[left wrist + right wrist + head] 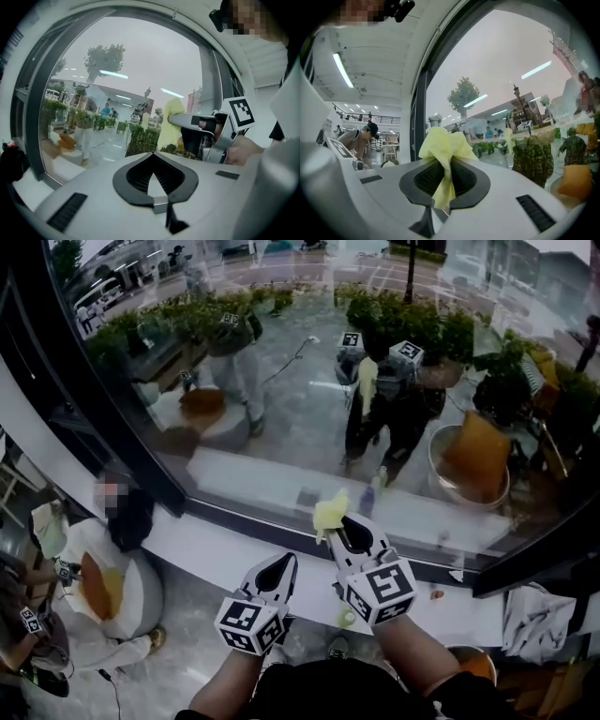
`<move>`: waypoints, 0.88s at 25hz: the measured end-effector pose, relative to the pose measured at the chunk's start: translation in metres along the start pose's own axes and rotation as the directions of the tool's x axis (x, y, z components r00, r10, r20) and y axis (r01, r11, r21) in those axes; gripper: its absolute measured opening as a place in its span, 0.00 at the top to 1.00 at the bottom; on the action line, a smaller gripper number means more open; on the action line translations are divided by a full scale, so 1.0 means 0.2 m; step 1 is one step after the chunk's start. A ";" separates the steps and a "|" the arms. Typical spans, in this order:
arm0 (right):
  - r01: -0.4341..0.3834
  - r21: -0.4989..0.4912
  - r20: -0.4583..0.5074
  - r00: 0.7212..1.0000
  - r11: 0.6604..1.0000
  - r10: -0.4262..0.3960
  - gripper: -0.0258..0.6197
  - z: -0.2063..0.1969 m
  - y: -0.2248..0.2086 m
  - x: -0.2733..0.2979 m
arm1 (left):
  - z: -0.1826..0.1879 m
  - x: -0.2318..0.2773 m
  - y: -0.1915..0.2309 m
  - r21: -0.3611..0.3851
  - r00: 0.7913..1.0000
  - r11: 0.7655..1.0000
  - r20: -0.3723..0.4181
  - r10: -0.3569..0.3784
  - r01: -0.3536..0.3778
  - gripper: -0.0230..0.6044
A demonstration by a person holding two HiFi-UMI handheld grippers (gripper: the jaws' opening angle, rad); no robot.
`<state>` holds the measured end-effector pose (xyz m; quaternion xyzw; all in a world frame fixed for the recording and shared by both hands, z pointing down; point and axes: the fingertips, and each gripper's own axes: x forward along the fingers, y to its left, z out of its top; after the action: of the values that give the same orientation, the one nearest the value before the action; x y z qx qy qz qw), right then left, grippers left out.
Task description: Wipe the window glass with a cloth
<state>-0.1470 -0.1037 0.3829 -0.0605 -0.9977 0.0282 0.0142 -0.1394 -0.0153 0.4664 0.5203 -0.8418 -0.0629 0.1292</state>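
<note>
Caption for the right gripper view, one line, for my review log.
Right claw shut on a bunched yellow cloth, pointed at the window glass.

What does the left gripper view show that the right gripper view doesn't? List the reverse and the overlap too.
Left gripper view only: the left claw, shut and empty, and the right gripper seen from the side with its marker cube. Right gripper view only: a person in a cap at far left. Both: the yellow cloth clamped in the right gripper, and the window glass.
</note>
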 end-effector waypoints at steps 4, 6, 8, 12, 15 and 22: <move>-0.042 -0.018 0.018 0.999 0.999 0.042 0.88 0.06 -0.02 0.08 | 0.03 0.02 0.03 -0.003 0.999 0.999 0.016 0.051 -0.051 0.95; -0.051 -0.020 0.025 0.998 0.998 0.052 0.88 0.07 -0.04 0.12 | 0.03 0.03 0.04 -0.004 0.998 0.998 0.016 0.066 -0.066 0.95; -0.056 -0.024 0.031 0.998 0.998 0.057 0.88 0.10 -0.06 0.18 | 0.03 0.05 0.07 -0.005 0.997 0.997 0.015 0.075 -0.075 0.95; -0.046 -0.047 0.049 0.998 0.998 0.048 0.88 0.15 -0.06 0.33 | 0.06 0.10 0.15 0.000 0.998 0.998 0.012 0.062 -0.062 0.95; -0.016 -0.069 0.057 0.998 0.998 0.020 0.88 0.18 -0.05 0.48 | 0.09 0.13 0.23 0.016 0.999 0.999 0.003 0.032 -0.032 0.95; 0.054 -0.098 0.046 0.998 0.994 -0.050 0.88 0.20 -0.04 0.82 | 0.22 0.21 0.50 0.034 1.000 0.999 0.003 -0.029 0.029 0.95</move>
<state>-0.3116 -0.0933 0.3474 -0.0345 -0.9991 -0.0206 -0.0098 -0.2559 -0.0077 0.4554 0.5346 -0.8353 -0.0513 0.1176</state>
